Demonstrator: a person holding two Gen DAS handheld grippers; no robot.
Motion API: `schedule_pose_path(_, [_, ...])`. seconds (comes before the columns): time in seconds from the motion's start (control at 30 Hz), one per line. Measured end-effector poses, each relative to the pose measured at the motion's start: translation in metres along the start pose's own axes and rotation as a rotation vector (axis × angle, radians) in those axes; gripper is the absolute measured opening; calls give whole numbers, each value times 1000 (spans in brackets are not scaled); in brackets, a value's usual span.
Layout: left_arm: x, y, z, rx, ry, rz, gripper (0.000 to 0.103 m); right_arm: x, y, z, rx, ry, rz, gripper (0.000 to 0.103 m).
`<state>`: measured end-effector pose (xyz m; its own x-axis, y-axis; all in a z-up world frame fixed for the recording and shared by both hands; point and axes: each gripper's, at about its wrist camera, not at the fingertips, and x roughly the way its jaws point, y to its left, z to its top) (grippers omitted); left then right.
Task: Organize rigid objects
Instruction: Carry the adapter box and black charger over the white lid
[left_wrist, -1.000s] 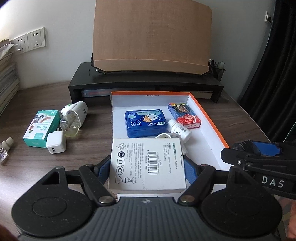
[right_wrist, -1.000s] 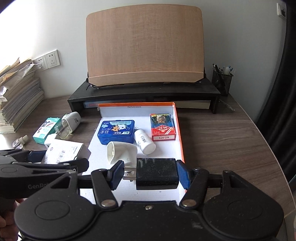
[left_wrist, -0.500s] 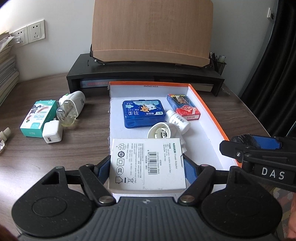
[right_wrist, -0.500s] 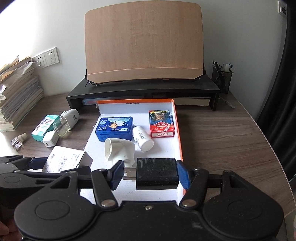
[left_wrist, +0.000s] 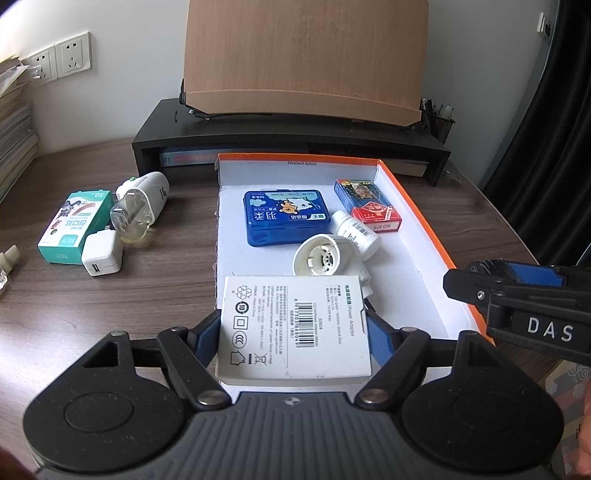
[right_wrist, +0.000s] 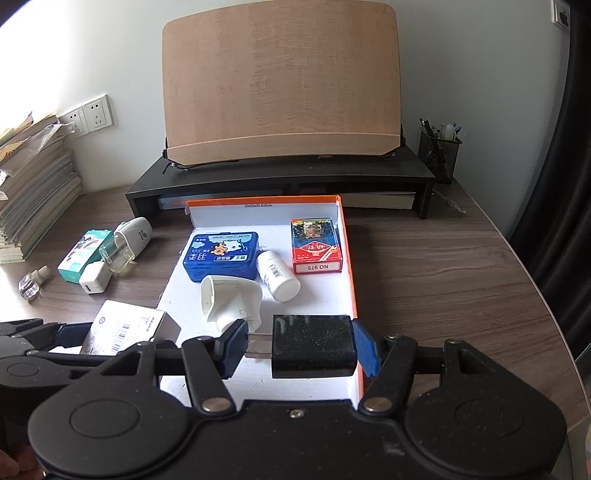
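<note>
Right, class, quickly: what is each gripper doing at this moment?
Left gripper: closed on the white adapter box.
Right gripper: closed on the black power adapter.

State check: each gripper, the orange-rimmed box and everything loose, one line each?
left gripper: shut on white adapter box, above tray.
right gripper: shut on black charger.
orange-rimmed box: open, partly filled.
pill bottle: on its side in box.
card deck: flat in box.
green carton: on desk, outside box.

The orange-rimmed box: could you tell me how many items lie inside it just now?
4: blue tin at back left, card deck at back right, white bottle between them, white adapter nearer. Others may be hidden behind the grippers.
</note>
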<state>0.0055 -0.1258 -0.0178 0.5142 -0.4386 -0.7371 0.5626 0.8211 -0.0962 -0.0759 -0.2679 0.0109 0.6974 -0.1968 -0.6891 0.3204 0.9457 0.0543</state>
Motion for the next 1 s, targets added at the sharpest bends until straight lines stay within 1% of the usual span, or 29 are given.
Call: schedule_pose_path(1.0, [-2,-3,-2,-4,9,11,79,0,5,0,-7,2,16,73])
